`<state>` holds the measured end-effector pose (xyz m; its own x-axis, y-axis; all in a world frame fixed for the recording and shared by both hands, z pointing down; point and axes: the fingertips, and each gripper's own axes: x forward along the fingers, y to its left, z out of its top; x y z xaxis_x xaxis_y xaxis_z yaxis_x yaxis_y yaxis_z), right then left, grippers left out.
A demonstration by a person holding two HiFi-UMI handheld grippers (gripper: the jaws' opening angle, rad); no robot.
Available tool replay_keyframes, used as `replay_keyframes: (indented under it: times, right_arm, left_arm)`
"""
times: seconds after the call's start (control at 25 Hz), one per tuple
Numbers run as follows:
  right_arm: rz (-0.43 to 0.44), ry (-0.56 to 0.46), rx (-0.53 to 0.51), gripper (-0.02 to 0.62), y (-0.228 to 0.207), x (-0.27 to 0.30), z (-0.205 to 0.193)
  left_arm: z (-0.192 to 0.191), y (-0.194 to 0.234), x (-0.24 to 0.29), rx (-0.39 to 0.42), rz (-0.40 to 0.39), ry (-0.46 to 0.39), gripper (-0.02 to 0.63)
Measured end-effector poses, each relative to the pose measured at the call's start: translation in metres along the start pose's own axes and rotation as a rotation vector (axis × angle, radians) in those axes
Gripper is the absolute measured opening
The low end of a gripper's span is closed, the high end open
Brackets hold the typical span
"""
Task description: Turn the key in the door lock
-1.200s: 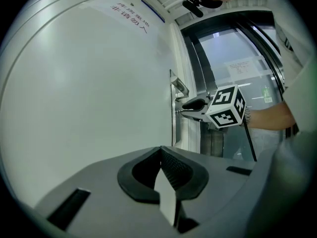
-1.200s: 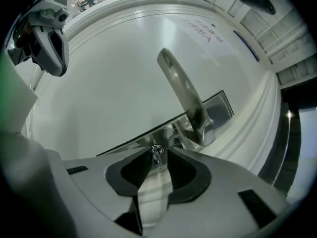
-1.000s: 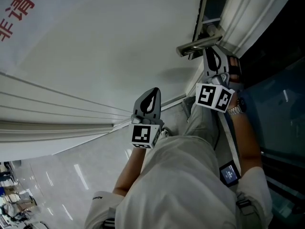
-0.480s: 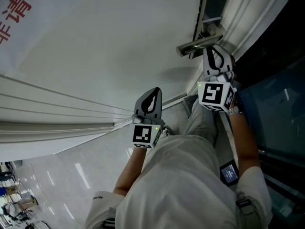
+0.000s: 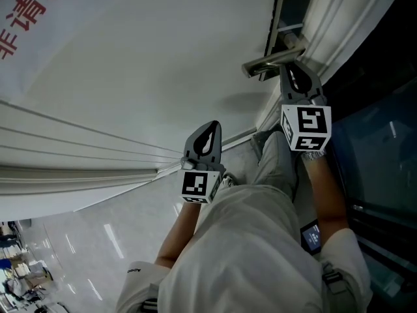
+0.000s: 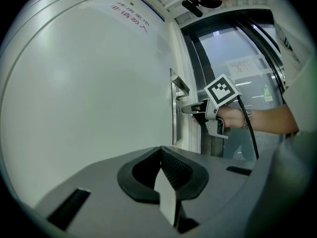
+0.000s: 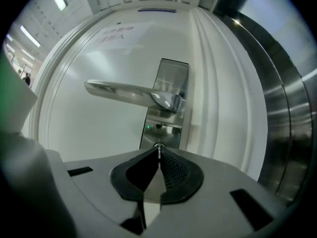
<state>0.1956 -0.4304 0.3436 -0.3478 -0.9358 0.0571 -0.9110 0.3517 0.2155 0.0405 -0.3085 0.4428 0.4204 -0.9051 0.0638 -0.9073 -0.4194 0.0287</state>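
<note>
R claw [image 7: 158, 152] just closed narrow at lock [image 7: 163, 129], right under door handle [image 7: 124, 92]; key not visible, prob hidden at its tips. Turn prob underway, extent unclear. L claw [image 6: 161, 157] closed, empty, well off handle.

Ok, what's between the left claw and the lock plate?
Nothing: the left gripper view shows only bare white door alongside, from the left claw to the lock plate.
</note>
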Motion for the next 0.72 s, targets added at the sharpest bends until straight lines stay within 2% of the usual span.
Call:
replay_keyframes:
  times: [0.32, 0.72]
  right_arm:
    - [0.091, -0.013, 0.424, 0.011, -0.006, 0.0, -0.002]
    - [0.15, -0.02, 0.821, 0.012, -0.011, 0.0, -0.006]
  left_arm:
    - [0.0, 0.001, 0.0, 0.001, -0.002, 0.001, 0.009]
    - [-0.003, 0.001, 0.0, -0.005, -0.004, 0.003, 0.009]
